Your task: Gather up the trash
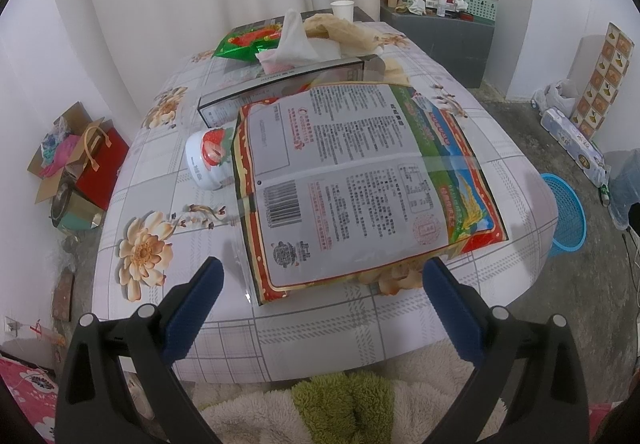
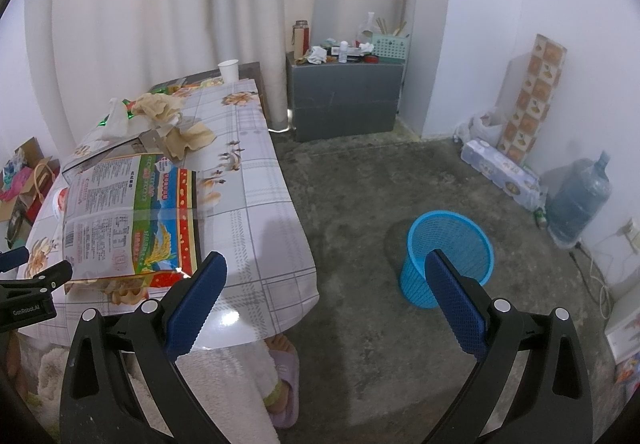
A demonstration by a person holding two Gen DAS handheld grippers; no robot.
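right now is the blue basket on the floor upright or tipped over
Upright: the blue mesh basket stands on its narrower base on the concrete floor, open rim facing up. Whether anything lies inside, cannot tell.

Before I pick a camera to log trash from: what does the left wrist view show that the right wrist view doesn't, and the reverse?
Only the left wrist view shows the strawberry cup beside the big printed bag, fully clear, and the red gift bag on the floor. Only the right wrist view shows the water jug and a slippered foot under the table. Both share the bag, the paper cup, the crumpled tissue and the blue basket.
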